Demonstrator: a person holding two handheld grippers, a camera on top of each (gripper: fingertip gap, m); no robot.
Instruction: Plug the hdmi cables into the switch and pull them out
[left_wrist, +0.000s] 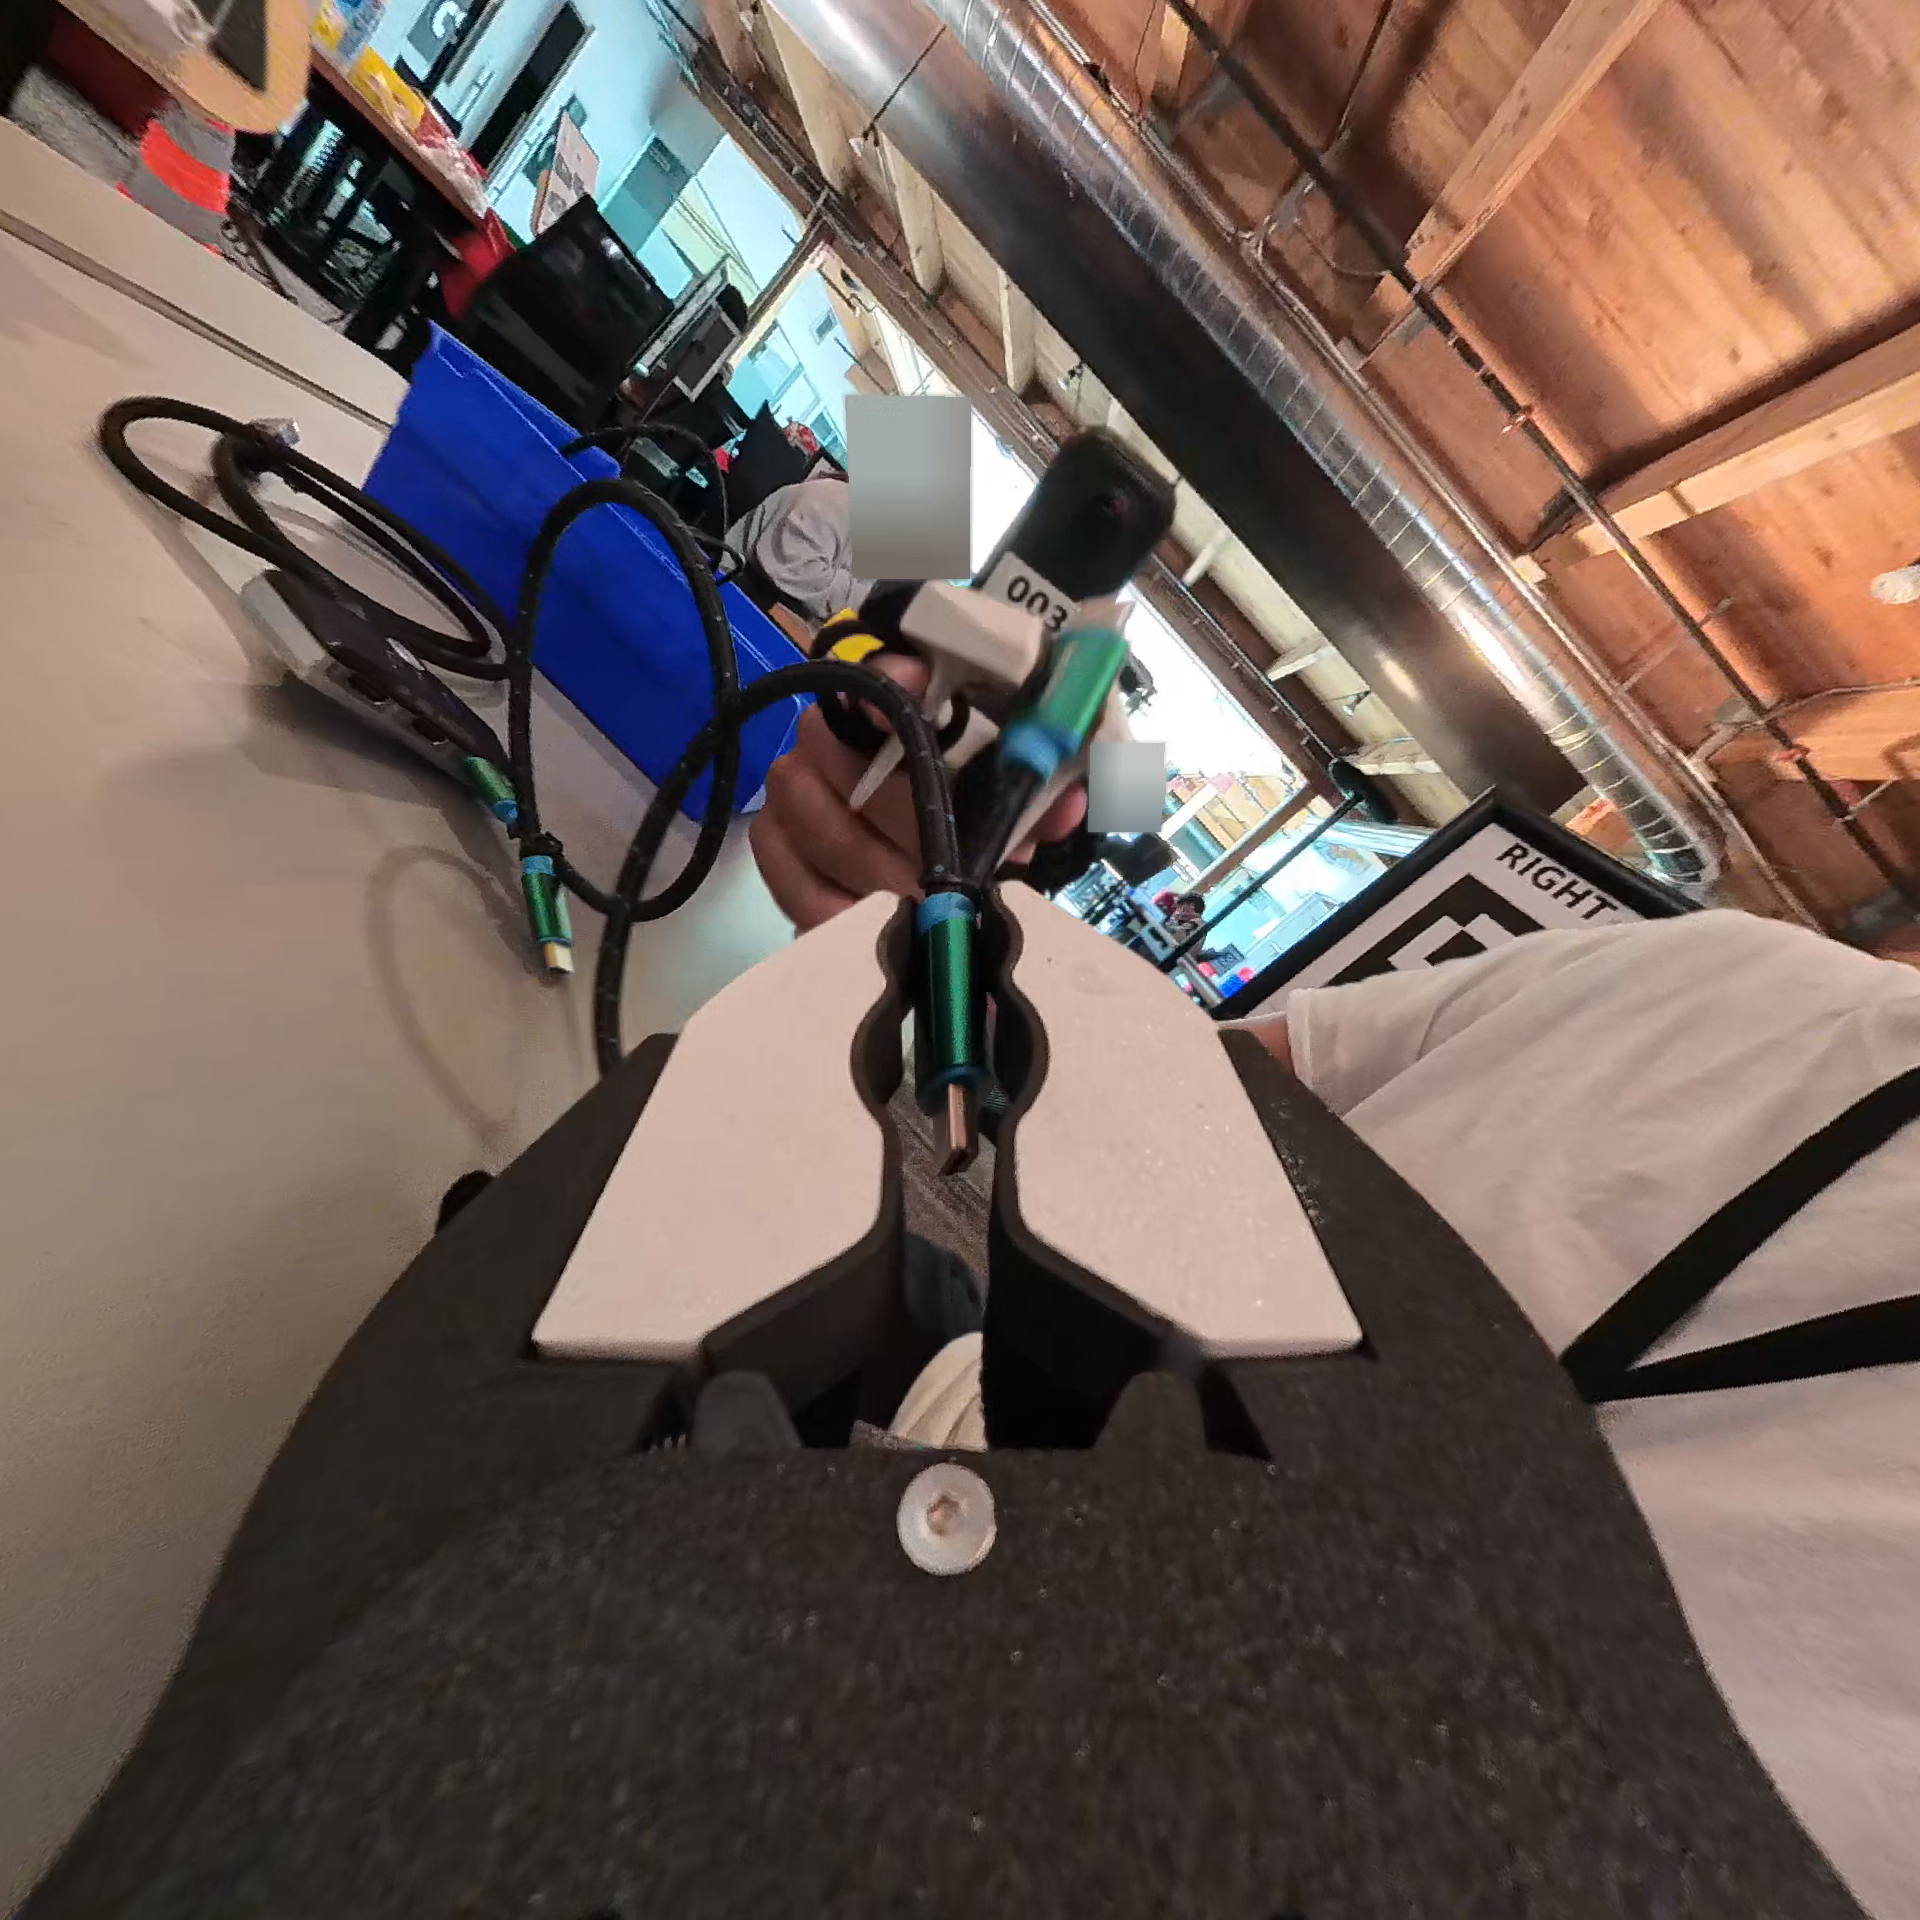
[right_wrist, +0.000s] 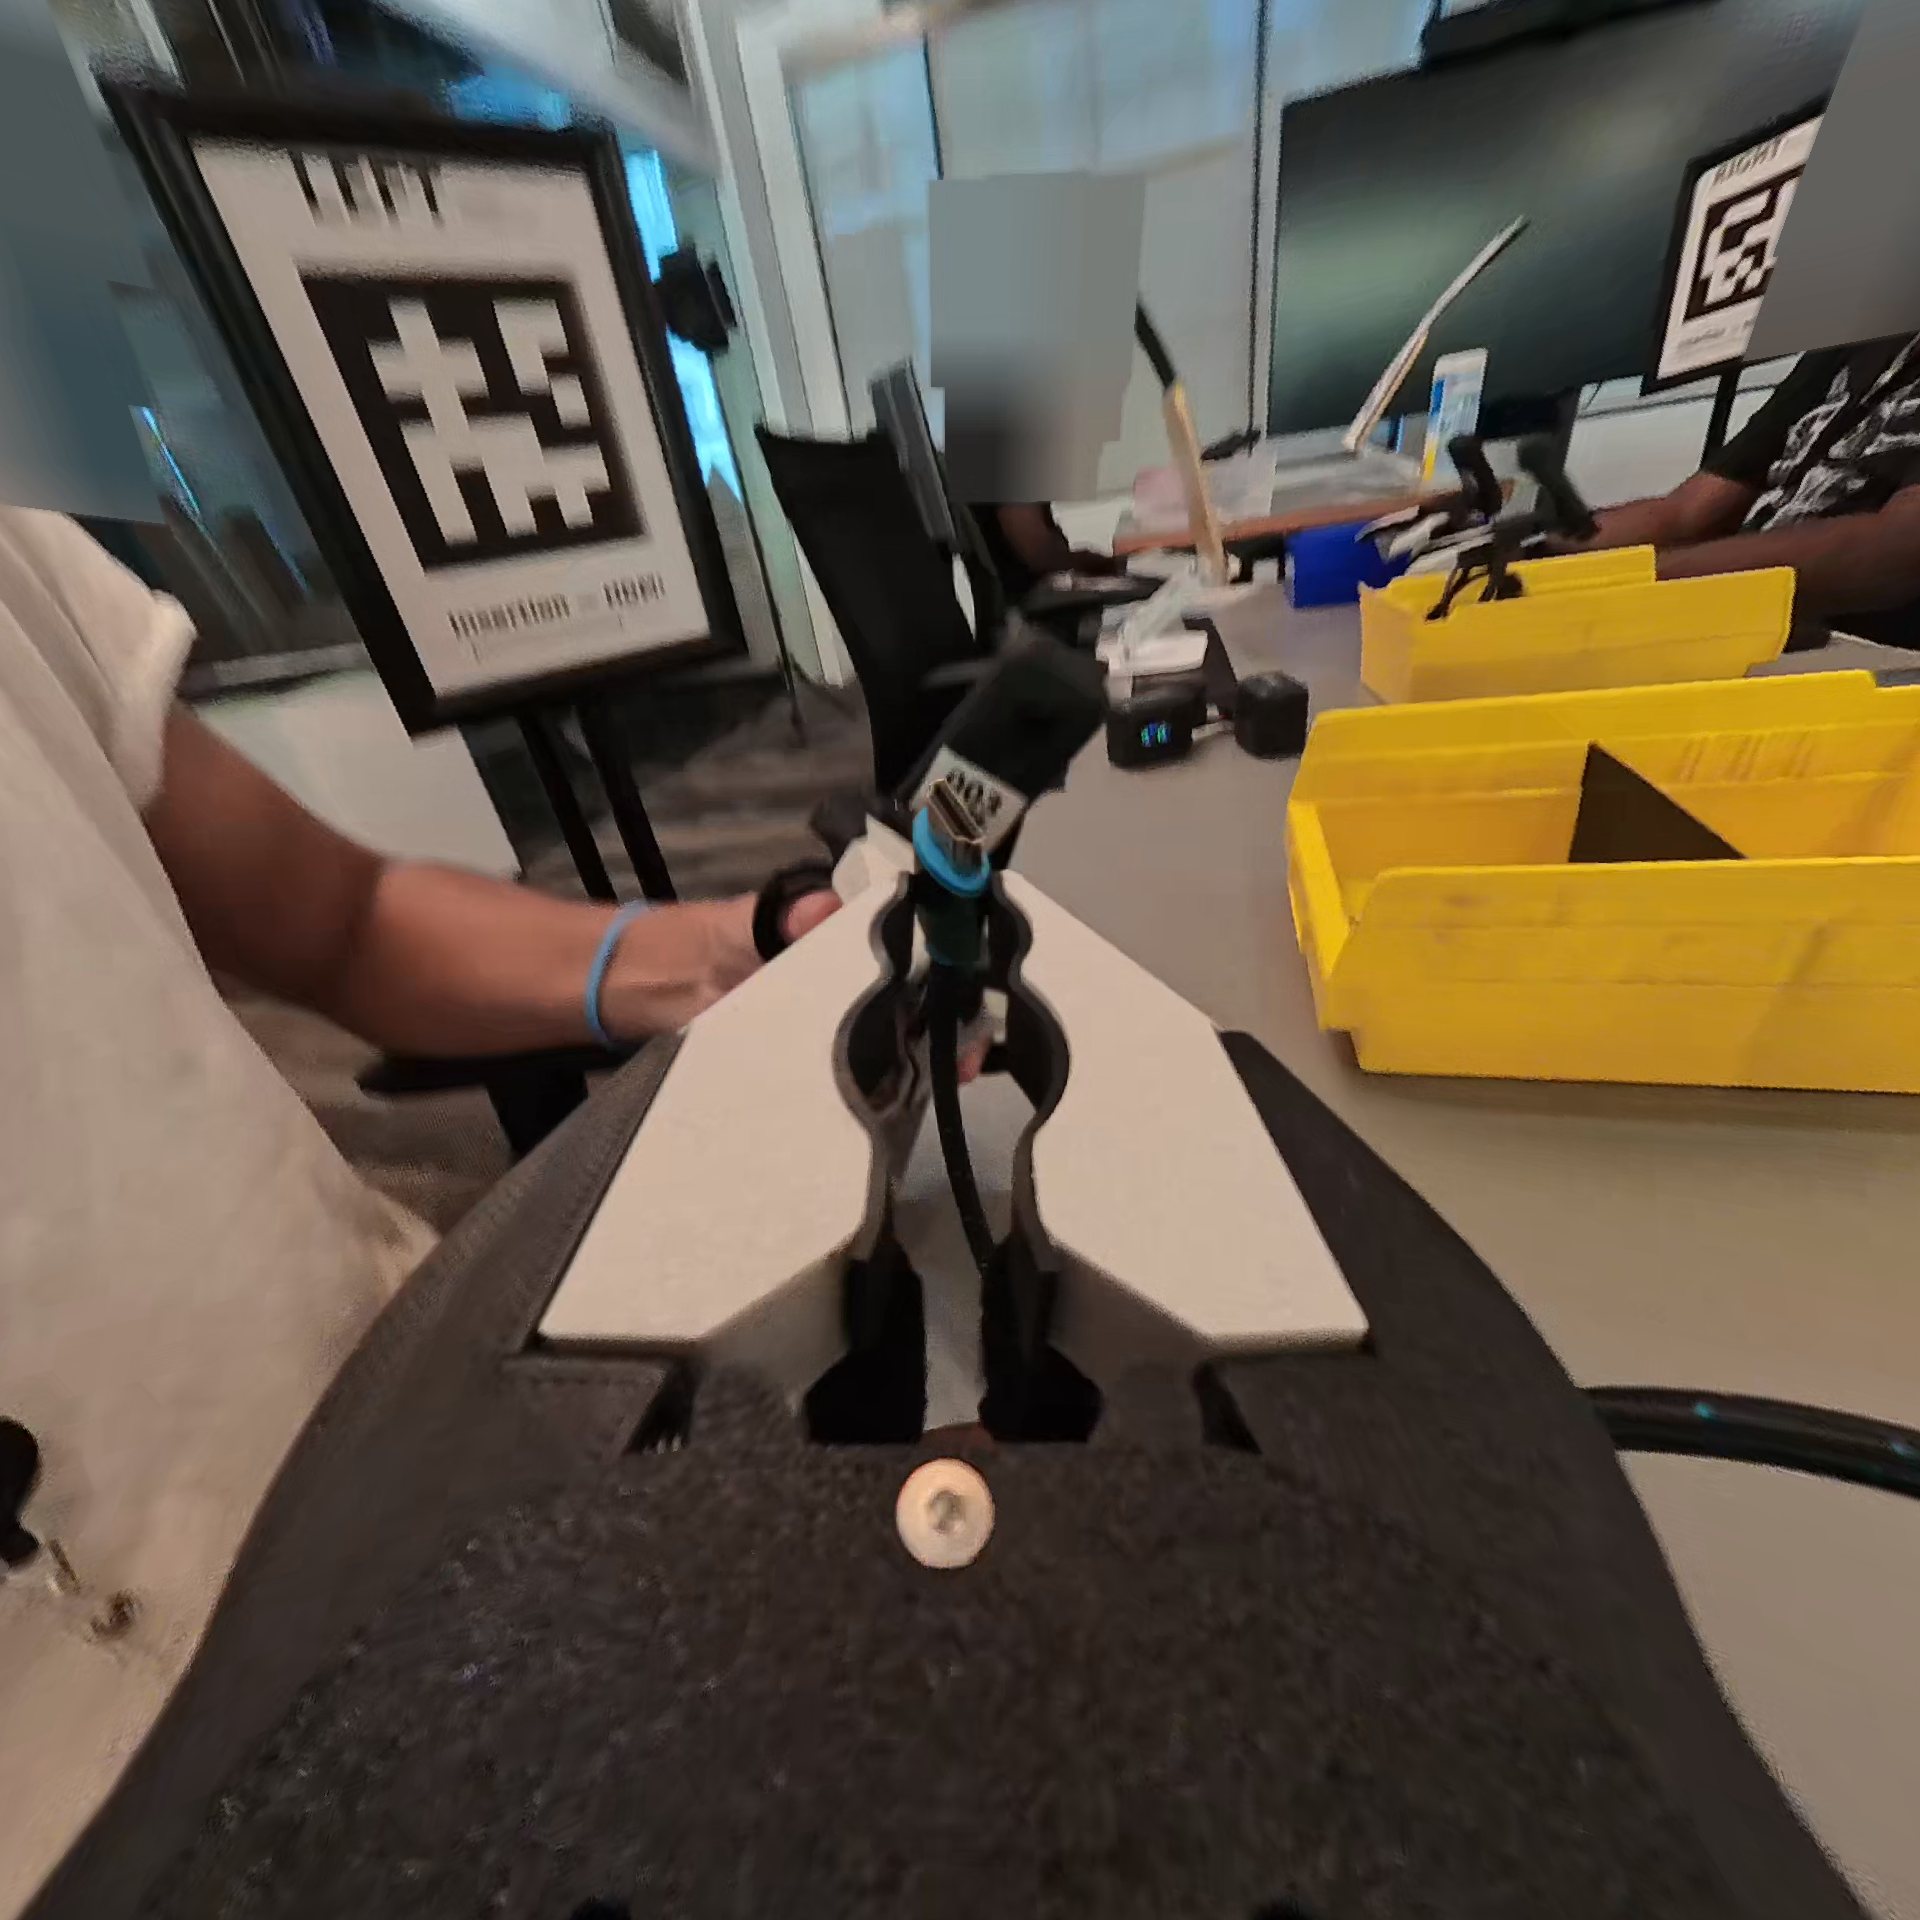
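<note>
My left gripper (left_wrist: 948, 902) is shut on a green HDMI plug (left_wrist: 943, 1003), held up off the table, with the metal tip pointing back at the camera. My right gripper (right_wrist: 948, 885) is shut on a second green plug (right_wrist: 948, 914), whose metal tip (right_wrist: 951, 821) points away. The two grippers are close, facing each other; the right gripper (left_wrist: 997, 644) shows beyond the left one, with its plug (left_wrist: 1075, 681). The switch (left_wrist: 374, 665) lies on the table at far left. A third green plug (left_wrist: 488, 781) seems plugged into it. A fourth plug (left_wrist: 548, 916) lies loose.
Black braided cables (left_wrist: 582, 582) loop over the grey table (left_wrist: 208, 1091) by a blue bin (left_wrist: 623, 623). Two yellow bins (right_wrist: 1610, 935) stand to the right. A marker board (right_wrist: 457, 416) stands behind. The person's arm (right_wrist: 468, 966) and other people are near. Spacing between my two grippers at the tips: around 4 centimeters.
</note>
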